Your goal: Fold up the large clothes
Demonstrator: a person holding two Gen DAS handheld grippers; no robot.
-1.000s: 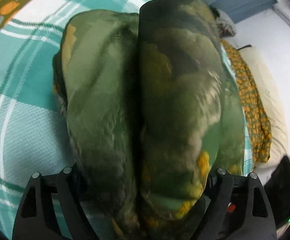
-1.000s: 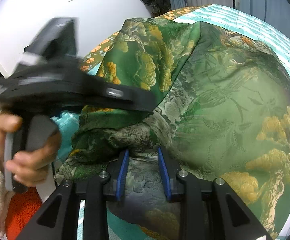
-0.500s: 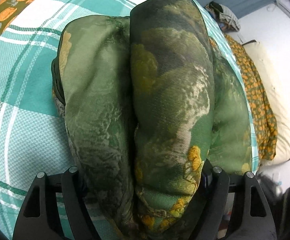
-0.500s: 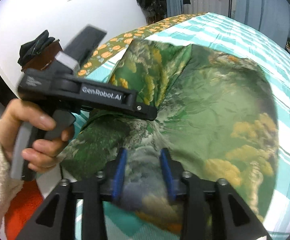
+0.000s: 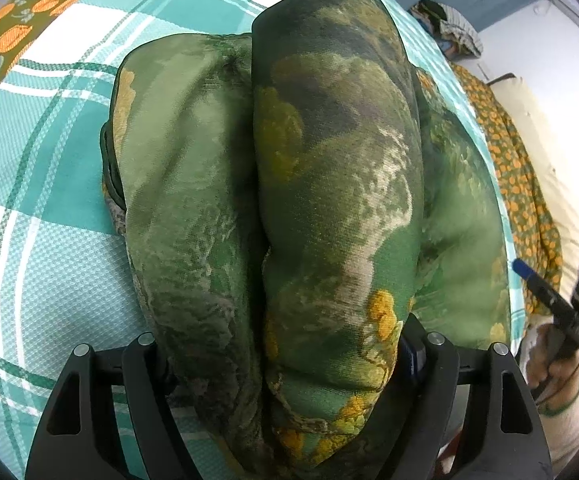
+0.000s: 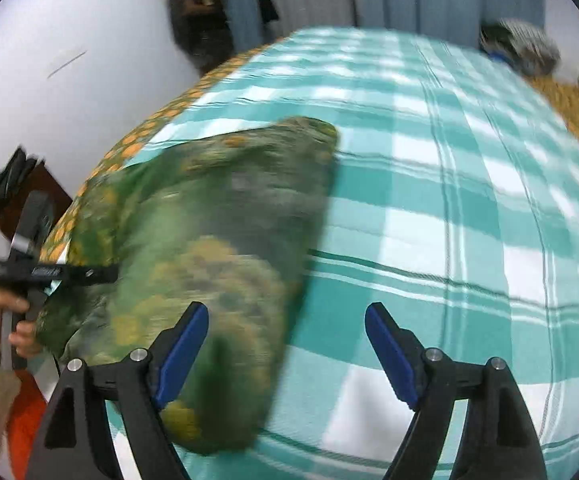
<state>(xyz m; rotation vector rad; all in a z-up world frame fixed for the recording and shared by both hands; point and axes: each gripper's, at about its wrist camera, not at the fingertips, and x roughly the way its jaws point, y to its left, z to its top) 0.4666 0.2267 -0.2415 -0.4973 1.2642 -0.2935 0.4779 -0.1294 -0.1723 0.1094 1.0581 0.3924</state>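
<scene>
A green silky garment with yellow flower print (image 5: 329,208) lies folded on the teal checked bed cover (image 5: 41,168). My left gripper (image 5: 285,364) is spread wide around a thick bunched fold of it, and the fabric hides the fingertips. The same garment shows blurred in the right wrist view (image 6: 209,240), with the left gripper (image 6: 101,272) at its left edge. My right gripper (image 6: 285,344) is open and empty, just above the garment's right edge and the cover. It also shows at the far right of the left wrist view (image 5: 529,280).
The checked cover (image 6: 449,180) stretches far to the right. An orange flowered sheet (image 5: 521,184) and a cream pillow (image 5: 545,148) lie along the bed's edge. A pile of clothes (image 6: 525,52) sits at the far end. A white wall (image 6: 69,60) is on the left.
My right gripper has opened, let go of the garment and swung away to the right. The garment has dropped flat on the bed. The left gripper still holds its fold.
</scene>
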